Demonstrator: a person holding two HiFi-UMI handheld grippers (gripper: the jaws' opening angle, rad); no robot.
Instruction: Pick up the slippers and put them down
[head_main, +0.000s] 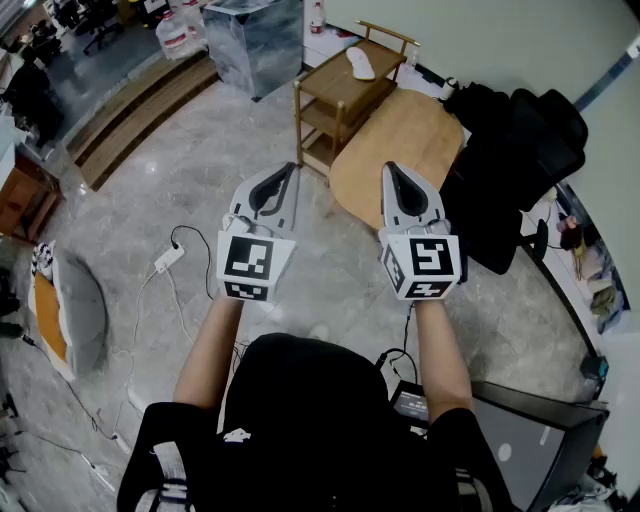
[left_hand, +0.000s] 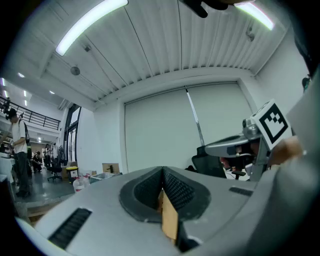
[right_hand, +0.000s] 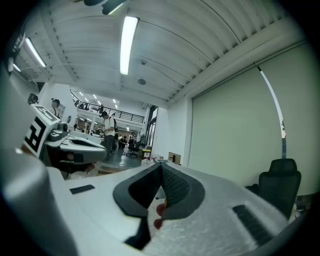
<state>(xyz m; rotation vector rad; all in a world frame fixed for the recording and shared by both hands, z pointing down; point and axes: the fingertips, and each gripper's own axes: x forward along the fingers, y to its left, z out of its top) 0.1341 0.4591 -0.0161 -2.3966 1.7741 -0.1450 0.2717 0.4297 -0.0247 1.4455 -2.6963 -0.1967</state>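
Both tools held level above the marble floor (head_main: 180, 180), well short of the task's thing. Left tool (head_main: 290, 170): jaws pressed together, nothing between them. Right tool (head_main: 389, 170): jaws likewise closed and empty. We see 1 white slipper (head_main: 360, 62), lying on the top shelf of a wooden rack (head_main: 325, 95) ahead of us. A round wooden tabletop (head_main: 400, 140) stands just beside the rack, under the right tool's tip. A black office chair (head_main: 520, 150) sits at the tabletop's far right.
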